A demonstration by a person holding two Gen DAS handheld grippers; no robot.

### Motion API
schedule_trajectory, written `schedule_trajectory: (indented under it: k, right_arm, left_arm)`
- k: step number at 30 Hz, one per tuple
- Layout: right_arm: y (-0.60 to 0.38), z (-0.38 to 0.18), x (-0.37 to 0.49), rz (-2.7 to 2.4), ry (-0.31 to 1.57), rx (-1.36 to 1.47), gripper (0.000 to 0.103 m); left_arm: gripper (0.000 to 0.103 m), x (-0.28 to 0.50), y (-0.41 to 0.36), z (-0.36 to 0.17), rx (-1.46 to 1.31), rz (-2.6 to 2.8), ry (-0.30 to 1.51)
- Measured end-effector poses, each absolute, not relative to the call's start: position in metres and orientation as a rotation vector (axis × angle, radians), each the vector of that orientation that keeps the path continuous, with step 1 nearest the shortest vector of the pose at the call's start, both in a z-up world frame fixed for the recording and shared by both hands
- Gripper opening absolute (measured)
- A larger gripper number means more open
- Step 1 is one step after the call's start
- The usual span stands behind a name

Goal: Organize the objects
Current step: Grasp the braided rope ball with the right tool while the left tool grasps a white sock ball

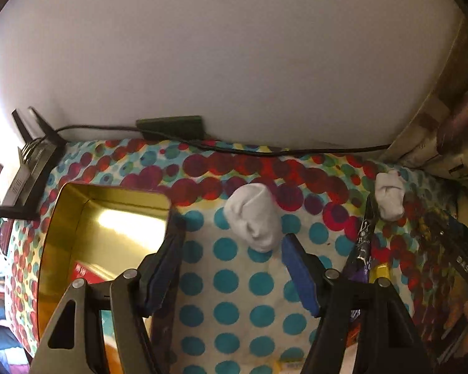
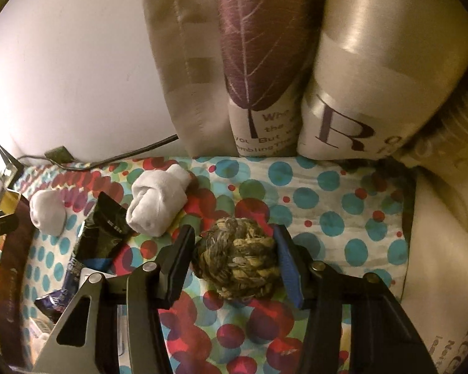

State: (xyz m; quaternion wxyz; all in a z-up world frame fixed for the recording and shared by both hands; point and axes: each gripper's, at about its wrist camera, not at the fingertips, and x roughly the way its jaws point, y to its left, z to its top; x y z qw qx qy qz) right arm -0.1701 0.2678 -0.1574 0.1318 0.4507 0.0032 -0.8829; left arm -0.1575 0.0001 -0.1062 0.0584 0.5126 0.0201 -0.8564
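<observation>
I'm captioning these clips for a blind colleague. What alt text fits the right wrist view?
The right gripper, open, straddles a woven rope ball lying on a polka-dot cloth. To its left lie two rolled white socks and a dark packet; printed cushions lean against the wall behind.
</observation>
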Motion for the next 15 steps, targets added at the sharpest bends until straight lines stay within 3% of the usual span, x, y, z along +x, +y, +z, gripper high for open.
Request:
schedule_trajectory:
  k: [11,15]
  right_arm:
    - [0.264,-0.144,-0.155,-2.506,-0.056,1.271,0.049]
    - [0.264,-0.138,-0.15,-2.491,-0.065,1.258,0.049]
  left_arm:
    - [0.069,-0.198,0.009,-0.136,1.638,-2.505,0.121]
    - [0.068,-0.205,0.005,-0.146,1.677,-2.493,0.227]
